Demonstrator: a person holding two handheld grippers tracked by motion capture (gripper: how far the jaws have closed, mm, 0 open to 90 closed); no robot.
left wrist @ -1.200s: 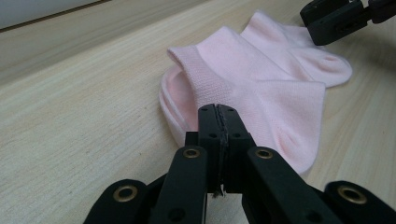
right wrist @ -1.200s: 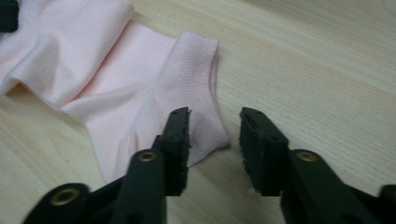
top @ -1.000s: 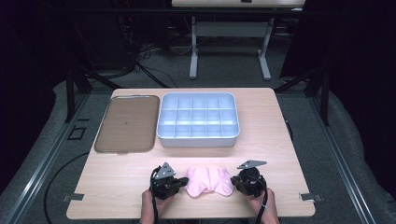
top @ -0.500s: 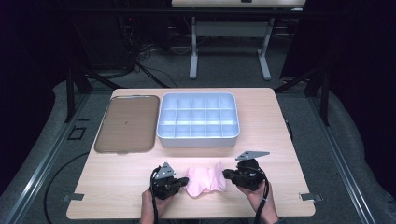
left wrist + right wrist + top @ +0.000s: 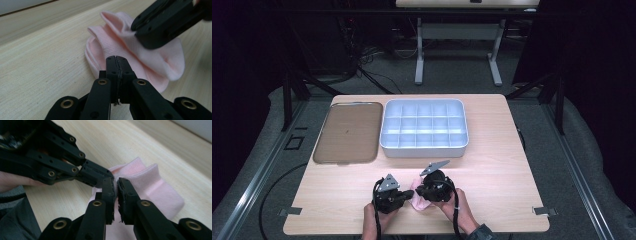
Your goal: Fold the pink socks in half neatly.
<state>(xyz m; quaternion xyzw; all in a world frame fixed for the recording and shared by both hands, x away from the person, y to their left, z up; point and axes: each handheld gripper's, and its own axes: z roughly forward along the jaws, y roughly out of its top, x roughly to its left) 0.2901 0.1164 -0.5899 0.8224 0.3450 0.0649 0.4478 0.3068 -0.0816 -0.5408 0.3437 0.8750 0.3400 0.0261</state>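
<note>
From where I stood, the pink sock (image 5: 140, 57) lay bunched on the near edge of the bench (image 5: 492, 165), between the person's two hands. The left gripper (image 5: 117, 60) had its jaws pressed together on a fold at the sock's near edge, pinning it low against the wood. The right gripper (image 5: 115, 183) had its jaws closed to a thin gap with pink fabric caught between them, one end of the sock drawn over toward the left gripper. It looked to me like a fold in progress. To do it well, I judged the left one should stay put as the anchor while the right carried its end across flat, lining edge to edge before letting go; pulling upward would only drag the knit loose. The divided tray (image 5: 424, 128) and the brown lid (image 5: 348, 132) sat well apart, farther back.
</note>
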